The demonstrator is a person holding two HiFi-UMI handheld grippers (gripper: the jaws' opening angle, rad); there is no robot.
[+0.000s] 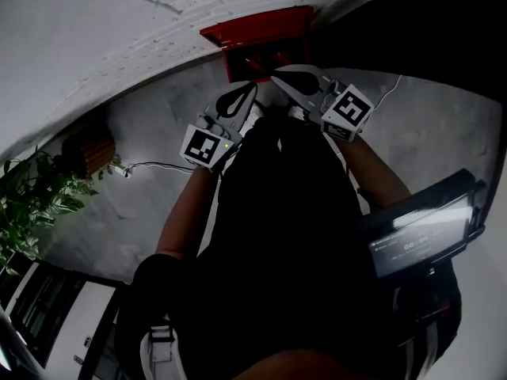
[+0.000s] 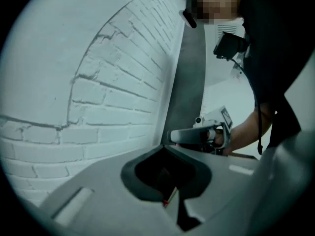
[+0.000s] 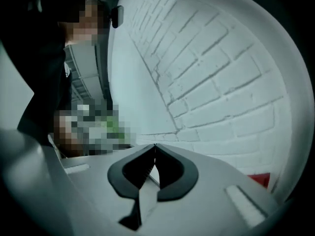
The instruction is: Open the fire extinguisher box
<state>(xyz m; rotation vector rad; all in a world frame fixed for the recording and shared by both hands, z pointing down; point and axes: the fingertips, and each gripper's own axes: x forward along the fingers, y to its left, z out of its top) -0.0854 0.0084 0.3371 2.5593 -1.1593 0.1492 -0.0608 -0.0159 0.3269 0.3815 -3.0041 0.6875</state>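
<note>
The red fire extinguisher box (image 1: 257, 34) stands against the white brick wall (image 1: 119, 22) at the top of the head view, seen from above. Both grippers are raised in front of me, short of the box and touching nothing. My left gripper (image 1: 252, 89) is shut with nothing in it, its tips meeting in the left gripper view (image 2: 165, 146). My right gripper (image 1: 277, 77) is also shut and empty, its jaws pressed together in the right gripper view (image 3: 155, 146). A red corner of the box (image 3: 261, 179) shows at that view's lower right. The right gripper (image 2: 197, 134) appears in the left gripper view.
A leafy potted plant (image 1: 32, 204) and a brown pot (image 1: 87, 153) stand at the left on the grey floor, with a thin cable (image 1: 158, 165) beside them. A dark screen device (image 1: 420, 236) sits at my right side. My dark clothing fills the centre.
</note>
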